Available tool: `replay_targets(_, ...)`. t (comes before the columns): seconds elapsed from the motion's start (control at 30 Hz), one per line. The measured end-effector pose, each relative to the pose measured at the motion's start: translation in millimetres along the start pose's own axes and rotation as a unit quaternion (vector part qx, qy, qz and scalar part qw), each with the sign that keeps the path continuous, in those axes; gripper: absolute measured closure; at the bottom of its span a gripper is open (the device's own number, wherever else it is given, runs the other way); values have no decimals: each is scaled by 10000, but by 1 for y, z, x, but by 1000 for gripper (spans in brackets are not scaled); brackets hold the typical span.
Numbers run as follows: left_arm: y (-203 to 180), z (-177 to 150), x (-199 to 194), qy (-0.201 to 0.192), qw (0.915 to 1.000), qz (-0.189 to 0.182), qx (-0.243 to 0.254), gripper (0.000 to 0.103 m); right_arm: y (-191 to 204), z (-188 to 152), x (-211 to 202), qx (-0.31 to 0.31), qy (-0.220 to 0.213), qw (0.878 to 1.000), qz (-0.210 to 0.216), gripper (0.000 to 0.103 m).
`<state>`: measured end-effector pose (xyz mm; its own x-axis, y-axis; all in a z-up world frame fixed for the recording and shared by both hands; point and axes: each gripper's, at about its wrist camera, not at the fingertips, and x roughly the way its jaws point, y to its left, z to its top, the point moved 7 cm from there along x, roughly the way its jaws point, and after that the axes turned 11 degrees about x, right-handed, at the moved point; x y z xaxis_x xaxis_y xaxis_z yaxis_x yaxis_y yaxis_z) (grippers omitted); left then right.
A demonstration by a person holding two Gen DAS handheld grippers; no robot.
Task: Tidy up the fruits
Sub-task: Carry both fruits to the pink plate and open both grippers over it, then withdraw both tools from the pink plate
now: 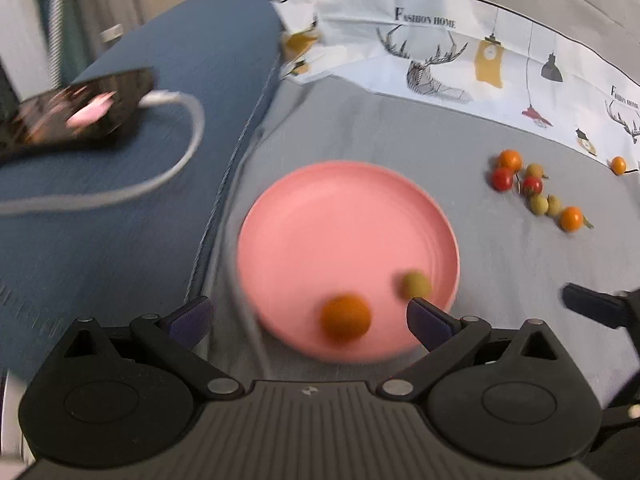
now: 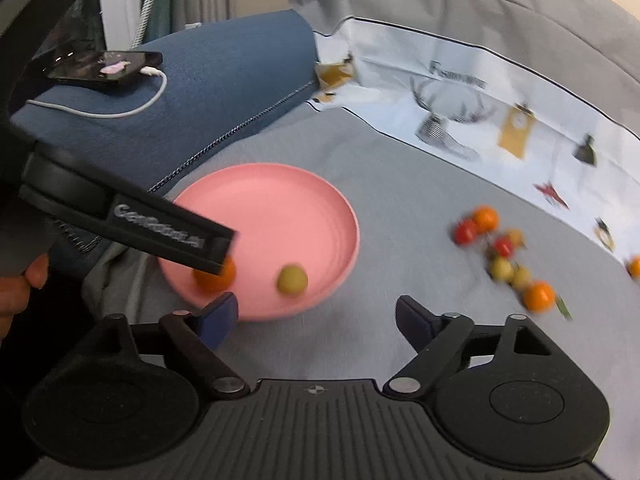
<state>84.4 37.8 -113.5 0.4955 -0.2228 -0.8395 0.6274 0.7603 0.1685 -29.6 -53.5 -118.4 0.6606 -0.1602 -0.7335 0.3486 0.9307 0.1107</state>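
With both claws released, orange fruit (image 1: 346, 321) and green fruit (image 1: 416, 284) sit near pink plate (image 1: 320, 208) rim

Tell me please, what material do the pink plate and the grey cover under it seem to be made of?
Pink plate: probably plastic or melamine, with a matte to satin finish; it has a uniform colour, faint moulded rings and only soft highlights. Grey cover: woven fabric, matte; it shows wrinkles and folds, with no shine.
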Motion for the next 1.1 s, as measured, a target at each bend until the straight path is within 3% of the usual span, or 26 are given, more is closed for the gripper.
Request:
replay_targets(0.17,4,-31,-46,-71,9996,185,-223,0,-2,-13,-52,342,-185,9992,-53,12)
replay_targets(0.43,0,-61,-101,-365,9982,307,-352,0,7,-15,-115,288,-831,9961,-4,10)
replay_targets(0.73,-14,-68,-134,-653,9967,415,-229,0,5,-25,-156,361,-1199,9921,42,7)
replay_targets(1.1,-22,-71,-149,-778,9954,561,-73,0,4,-27,-171,443,-1382,9894,88,7)
